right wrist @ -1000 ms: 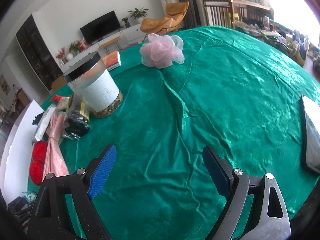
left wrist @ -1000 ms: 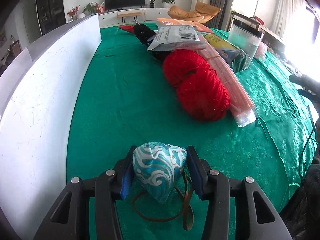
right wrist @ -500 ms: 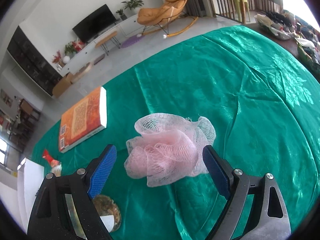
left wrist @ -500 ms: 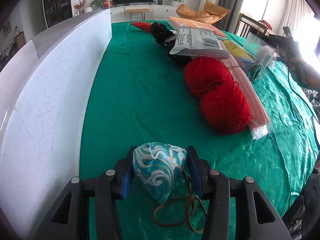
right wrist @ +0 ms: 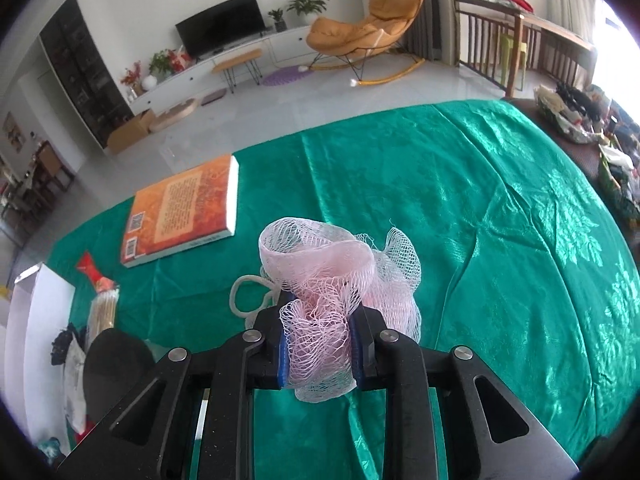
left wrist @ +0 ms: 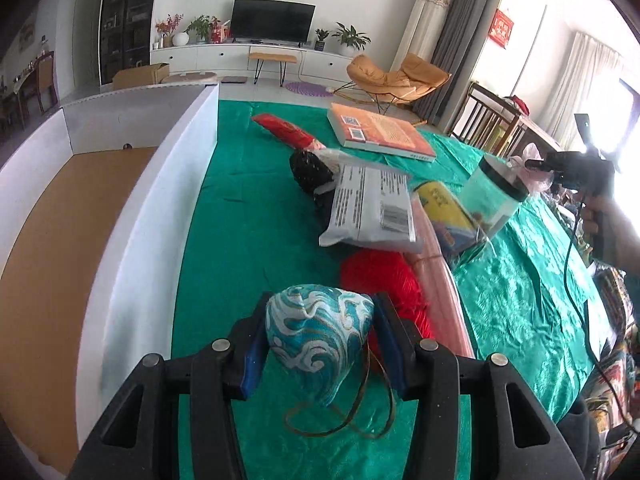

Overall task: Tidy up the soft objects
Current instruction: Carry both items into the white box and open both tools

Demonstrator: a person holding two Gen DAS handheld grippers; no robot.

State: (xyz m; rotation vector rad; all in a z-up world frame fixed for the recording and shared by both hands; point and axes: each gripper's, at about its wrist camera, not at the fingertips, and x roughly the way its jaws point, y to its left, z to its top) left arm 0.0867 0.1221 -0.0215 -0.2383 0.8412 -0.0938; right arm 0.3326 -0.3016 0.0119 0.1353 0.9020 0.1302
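Pink mesh pouf (right wrist: 336, 280): light, squashy, right tool (right wrist: 320, 350) clamped on its gathered core. Left tool (left wrist: 320, 344) pinches soft brocade pouch (left wrist: 318, 332) mid-body; cord dangles, snag risk.

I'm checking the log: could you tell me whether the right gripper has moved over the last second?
Yes. The right gripper travelled away from the jar toward the orange book and closed on the pink mesh pouf.

Between your left gripper's (left wrist: 320, 344) blue pads sits a pouch (left wrist: 318, 336) of teal and white swirls. Ahead lies red yarn (left wrist: 384, 280) on green cloth (left wrist: 248, 248). Your right gripper (right wrist: 320, 344) pinches pale pink mesh (right wrist: 332, 280); beyond it, an orange book (right wrist: 182, 216).
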